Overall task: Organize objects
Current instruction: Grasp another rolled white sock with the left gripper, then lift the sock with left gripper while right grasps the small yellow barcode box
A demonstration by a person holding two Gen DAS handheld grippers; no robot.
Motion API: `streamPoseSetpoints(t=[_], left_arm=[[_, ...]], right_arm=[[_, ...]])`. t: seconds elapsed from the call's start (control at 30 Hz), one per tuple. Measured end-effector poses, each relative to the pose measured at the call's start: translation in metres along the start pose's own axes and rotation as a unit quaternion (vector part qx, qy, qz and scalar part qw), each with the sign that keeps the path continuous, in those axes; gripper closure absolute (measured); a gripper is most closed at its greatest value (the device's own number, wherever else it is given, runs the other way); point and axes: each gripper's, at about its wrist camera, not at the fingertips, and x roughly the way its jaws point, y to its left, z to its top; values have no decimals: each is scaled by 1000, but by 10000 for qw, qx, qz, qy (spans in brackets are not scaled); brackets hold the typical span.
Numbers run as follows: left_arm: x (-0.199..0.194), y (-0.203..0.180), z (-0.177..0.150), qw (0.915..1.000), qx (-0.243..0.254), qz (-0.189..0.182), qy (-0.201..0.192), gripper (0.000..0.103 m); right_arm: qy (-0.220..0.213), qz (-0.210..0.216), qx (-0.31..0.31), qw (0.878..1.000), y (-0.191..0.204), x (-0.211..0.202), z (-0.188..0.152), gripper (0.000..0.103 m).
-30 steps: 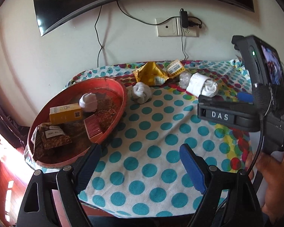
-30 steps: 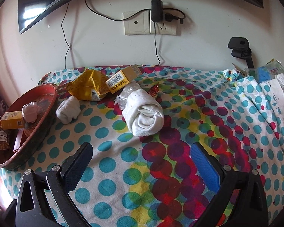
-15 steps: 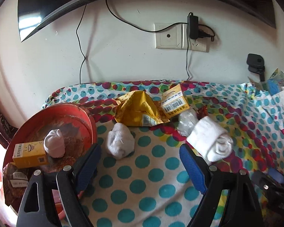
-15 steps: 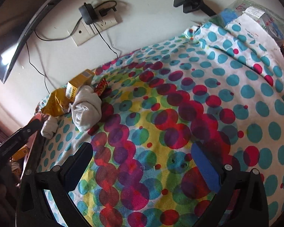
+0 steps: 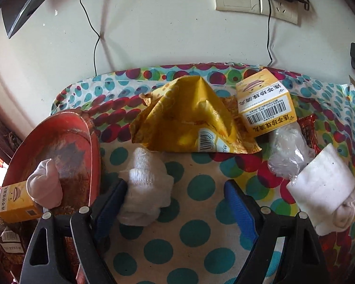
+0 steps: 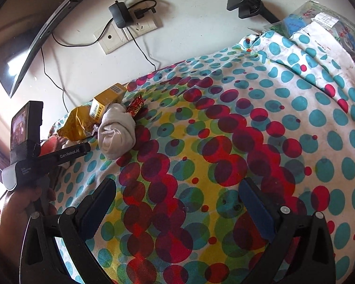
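Polka-dot tablecloth [image 5: 201, 234] against a white wall [image 5: 153, 35]. Small white sock bundle [image 5: 145, 189] sits between the wide-open left gripper [image 5: 175, 203], touching its left finger, red tray [image 5: 59, 146] at nine o'clock. Right gripper [image 6: 177, 206] gapes wide, holding nothing.

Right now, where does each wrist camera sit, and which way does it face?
Left wrist: low behind the open left claw, facing the wall; small rolled sock against its left finger, red tray left.
Right wrist: behind the open right claw, over polka-dot cloth; left hand visible.
Shared: yellow box.
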Motion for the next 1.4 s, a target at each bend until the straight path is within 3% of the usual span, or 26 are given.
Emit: streamPoseSetpoints(t=[0.03, 0.1, 0.17, 0.23, 0.43, 0.5, 0.63, 0.8, 0.97, 1.03, 1.23, 1.4], left_arm=[[-2, 2, 0, 9999, -59, 32, -79, 36], [-8, 7, 0, 9996, -146, 148, -199, 77], [-12, 6, 2, 9997, -108, -178, -148, 81], [-16, 5, 2, 9996, 24, -230, -174, 92], [-56, 22, -15, 9916, 77, -1166, -563, 95], [-77, 25, -26, 9878, 143, -1349, -767, 95], [-100, 30, -39, 9829, 51, -1666, -789, 95], [-114, 39, -62, 9817, -166, -1761, -712, 95], [-130, 53, -86, 9794, -406, -1841, -724, 95], [-134, 61, -94, 9793, -490, -1824, -728, 95], [-135, 89, -112, 9780, -808, -1808, -651, 95], [-134, 109, -123, 9783, -972, -1729, -597, 95]], right_arm=[[22, 0, -38, 10000, 1, 0, 0, 0], [84, 33, -109, 9999, 4, 3, 2, 0], [114, 59, -122, 9998, 4, 4, 3, 0], [123, 28, -118, 9999, 5, 5, 2, 0], [157, -55, -302, 9994, 10, 3, 1, 0], [108, -74, -321, 9994, 12, 2, 4, 0], [86, -44, -473, 9988, 29, 9, 16, 0], [23, -66, -1109, 9938, 70, 25, 31, 0], [224, -248, -1419, 9893, 92, 58, 40, 2], [345, -280, -1412, 9890, 96, 69, 41, 13], [429, -306, -1224, 9911, 94, 82, 37, 13], [178, -198, -1306, 9911, 103, 78, 43, 9]])
